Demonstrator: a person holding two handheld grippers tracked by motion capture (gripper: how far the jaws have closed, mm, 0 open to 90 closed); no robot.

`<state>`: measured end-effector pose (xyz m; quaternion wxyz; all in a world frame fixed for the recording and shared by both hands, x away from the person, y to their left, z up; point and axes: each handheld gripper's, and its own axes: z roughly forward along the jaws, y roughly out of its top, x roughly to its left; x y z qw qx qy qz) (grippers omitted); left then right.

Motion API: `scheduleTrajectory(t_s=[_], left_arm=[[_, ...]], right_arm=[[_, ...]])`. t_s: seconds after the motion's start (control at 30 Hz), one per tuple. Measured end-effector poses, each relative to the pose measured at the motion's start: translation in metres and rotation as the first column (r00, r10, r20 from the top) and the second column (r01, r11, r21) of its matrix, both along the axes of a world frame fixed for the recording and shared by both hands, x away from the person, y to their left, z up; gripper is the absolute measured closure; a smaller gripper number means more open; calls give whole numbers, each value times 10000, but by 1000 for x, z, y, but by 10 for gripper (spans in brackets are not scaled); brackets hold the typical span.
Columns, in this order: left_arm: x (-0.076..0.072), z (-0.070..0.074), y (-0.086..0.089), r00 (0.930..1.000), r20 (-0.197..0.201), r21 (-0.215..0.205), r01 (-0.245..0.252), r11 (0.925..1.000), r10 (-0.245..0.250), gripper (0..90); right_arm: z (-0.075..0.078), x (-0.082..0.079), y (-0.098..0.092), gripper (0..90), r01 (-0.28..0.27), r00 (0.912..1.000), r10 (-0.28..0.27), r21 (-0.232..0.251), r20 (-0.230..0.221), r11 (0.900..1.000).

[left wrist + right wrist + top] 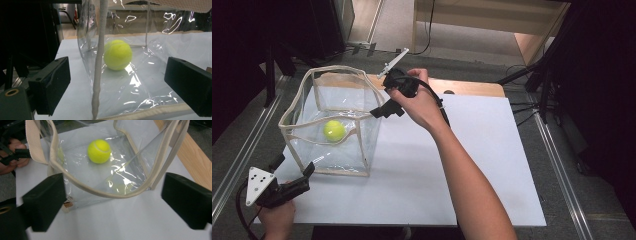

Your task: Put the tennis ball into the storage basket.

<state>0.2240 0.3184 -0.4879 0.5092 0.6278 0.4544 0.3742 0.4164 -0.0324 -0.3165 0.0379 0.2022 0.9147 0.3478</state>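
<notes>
Tennis ball (334,130) inside clear bag (362,150); left gripper (294,182) near bag's corner, right gripper (384,111) at its rim, both wide open, empty.

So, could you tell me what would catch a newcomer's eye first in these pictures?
Most striking is the bright yellow tennis ball lying on the floor of a clear plastic bag with cream trim, which stands open on the white table. The right gripper hangs open at the bag's rim, while the left gripper waits open by its near corner.
</notes>
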Motion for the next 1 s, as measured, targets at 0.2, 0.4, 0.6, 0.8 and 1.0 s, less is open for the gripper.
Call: scheduleTrajectory(t_s=[0.2,0.4,0.6,0.8,1.0], left_arm=[[0,0,0,10000,-4,-15,2,10000,-2,69],[0,0,0,10000,-7,-35,0,10000,0,69],[0,0,0,10000,-19,-32,-10,10000,10,69],[0,0,0,10000,-3,-6,9,10000,-9,69],[0,0,0,10000,-25,21,0,10000,0,69]], right_arm=[[-6,-3,-2,0,149,9999,-149,-94,26,9998],[-12,-6,-7,0,326,9995,-325,-200,21,9993],[-19,-10,-12,0,407,9991,-404,-318,89,9987],[-26,-16,-15,0,479,9988,-475,-451,97,9978],[-34,-21,-22,0,531,9986,-529,-496,48,9974]])
